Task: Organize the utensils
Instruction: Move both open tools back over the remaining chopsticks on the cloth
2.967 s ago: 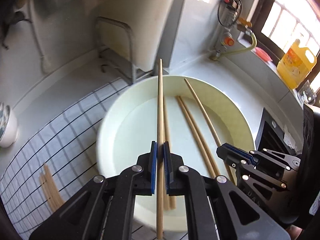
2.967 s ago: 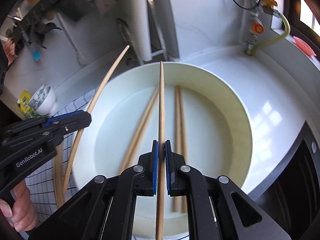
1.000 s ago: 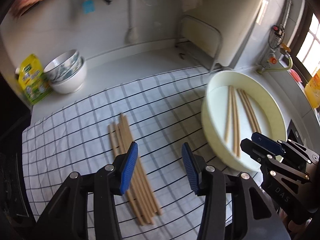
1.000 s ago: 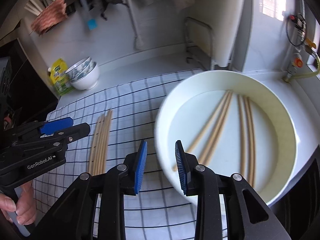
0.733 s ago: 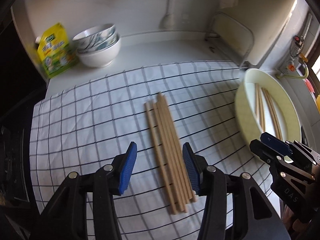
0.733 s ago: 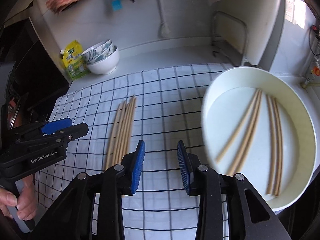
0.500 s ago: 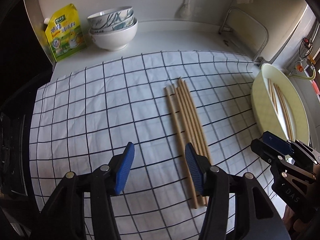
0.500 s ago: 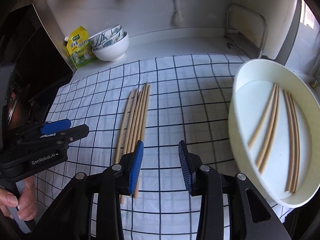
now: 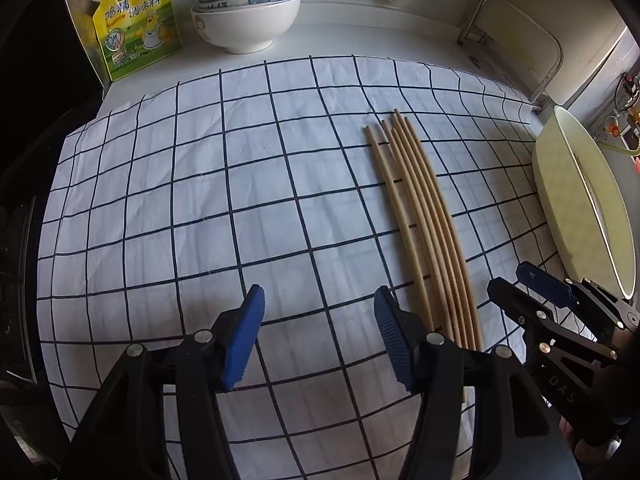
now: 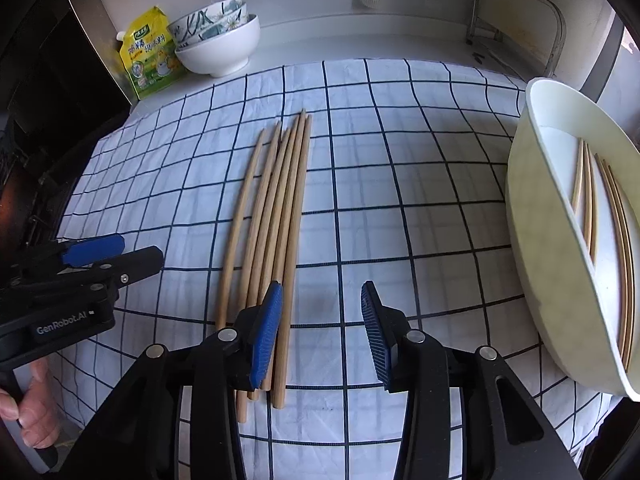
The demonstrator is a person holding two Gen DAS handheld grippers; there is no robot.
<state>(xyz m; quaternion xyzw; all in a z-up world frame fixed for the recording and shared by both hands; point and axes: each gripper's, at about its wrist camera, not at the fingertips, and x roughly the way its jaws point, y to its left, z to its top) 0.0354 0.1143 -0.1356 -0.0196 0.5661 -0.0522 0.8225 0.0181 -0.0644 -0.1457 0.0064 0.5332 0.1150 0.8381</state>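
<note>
Several wooden chopsticks (image 9: 424,216) lie side by side on the checked cloth (image 9: 200,200); they also show in the right wrist view (image 10: 276,208). A cream round basin (image 10: 536,216) at the right holds several more chopsticks (image 10: 588,200). My left gripper (image 9: 316,332) is open and empty, above the cloth just left of the bundle's near ends. My right gripper (image 10: 320,332) is open and empty, its left finger over the bundle's near ends. The basin's rim shows in the left wrist view (image 9: 560,184).
Stacked white bowls (image 9: 246,4) and a yellow-green seasoning pouch (image 9: 134,20) stand at the back left on the counter; both show in the right wrist view, bowls (image 10: 216,44) and pouch (image 10: 150,54). A metal rack (image 10: 516,24) stands at the back right. Dark drop-off at left.
Both grippers let go of the chopsticks they held over the basin, opened, and swung left, back over the cloth and the loose bundle. The basin now sits at the far right.
</note>
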